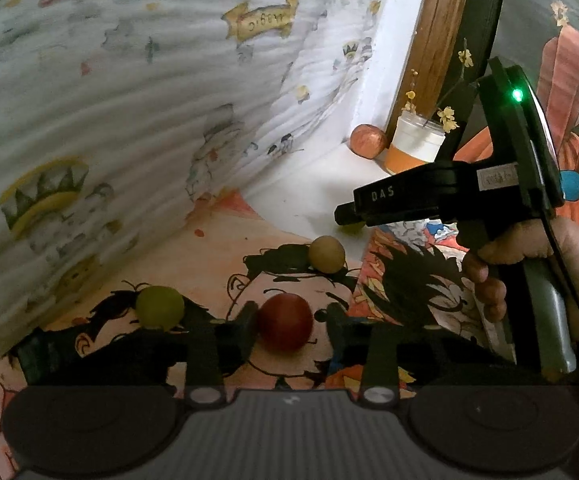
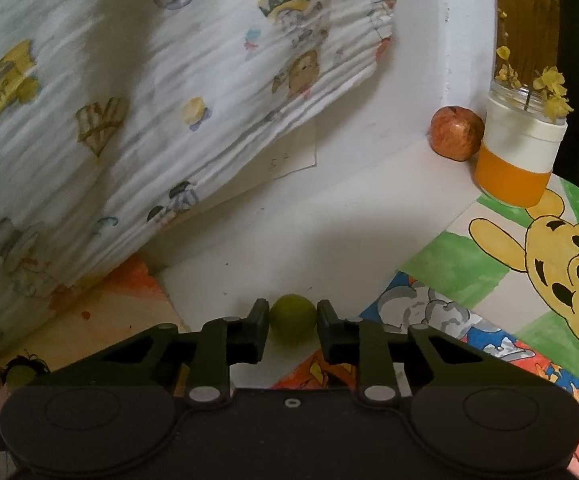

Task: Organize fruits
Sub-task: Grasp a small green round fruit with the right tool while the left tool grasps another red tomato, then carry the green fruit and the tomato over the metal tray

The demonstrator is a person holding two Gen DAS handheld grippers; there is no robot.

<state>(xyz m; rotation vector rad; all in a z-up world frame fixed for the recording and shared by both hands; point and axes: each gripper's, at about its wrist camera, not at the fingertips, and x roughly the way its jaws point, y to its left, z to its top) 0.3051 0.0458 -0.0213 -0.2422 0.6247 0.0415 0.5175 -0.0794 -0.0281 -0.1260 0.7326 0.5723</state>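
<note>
The left claw [image 1: 287, 326] pinches a smooth, round dark-red fruit [image 1: 285, 322] on the cartoon-printed table [image 1: 217, 256], a yellow-green fruit [image 1: 159, 306] at its 9 o'clock, while the right claw [image 2: 292, 320] pinches a small olive-green round fruit [image 2: 292, 319].

The left gripper [image 1: 285, 326] has black fingers, silver pivot screws and a grey ribbed body with two round caps. The right gripper [image 2: 292, 322] is black, with white letters "DAS", a green light and a black cable.
</note>
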